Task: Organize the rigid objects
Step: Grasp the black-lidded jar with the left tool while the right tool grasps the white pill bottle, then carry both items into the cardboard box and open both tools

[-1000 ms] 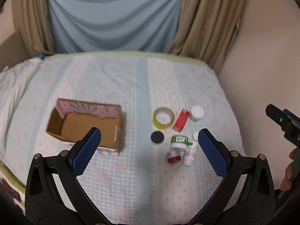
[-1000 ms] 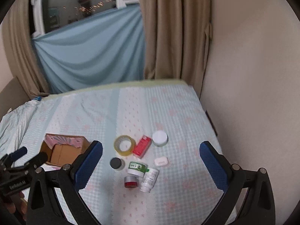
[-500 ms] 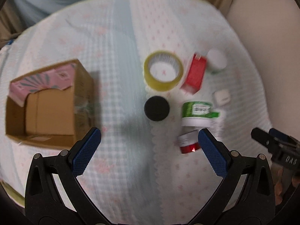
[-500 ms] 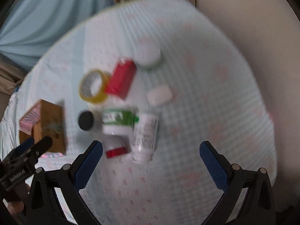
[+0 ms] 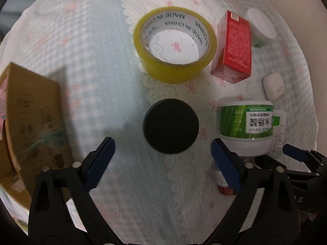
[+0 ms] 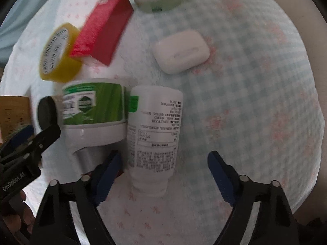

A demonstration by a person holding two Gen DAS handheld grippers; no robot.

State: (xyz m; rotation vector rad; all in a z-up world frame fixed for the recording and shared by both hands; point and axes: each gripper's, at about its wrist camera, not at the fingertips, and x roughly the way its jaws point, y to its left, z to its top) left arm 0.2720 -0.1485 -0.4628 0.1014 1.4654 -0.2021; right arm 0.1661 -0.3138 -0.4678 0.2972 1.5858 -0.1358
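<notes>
Left gripper [image 5: 162, 157]: jaws wide apart, holding nothing, black lid [image 5: 170, 125] just beyond the tips.
Right gripper [image 6: 163, 166]: jaws wide apart, empty, astride the lying white bottle [image 6: 154, 130].
Green jar [image 6: 94, 106]: left of the bottle, touching it.
Tape [image 5: 174, 45], red box [image 5: 235, 47], white case [image 6: 181, 51]: farther on the bedspread [image 6: 255, 102].
Carton [image 5: 28, 126]: far left.
</notes>
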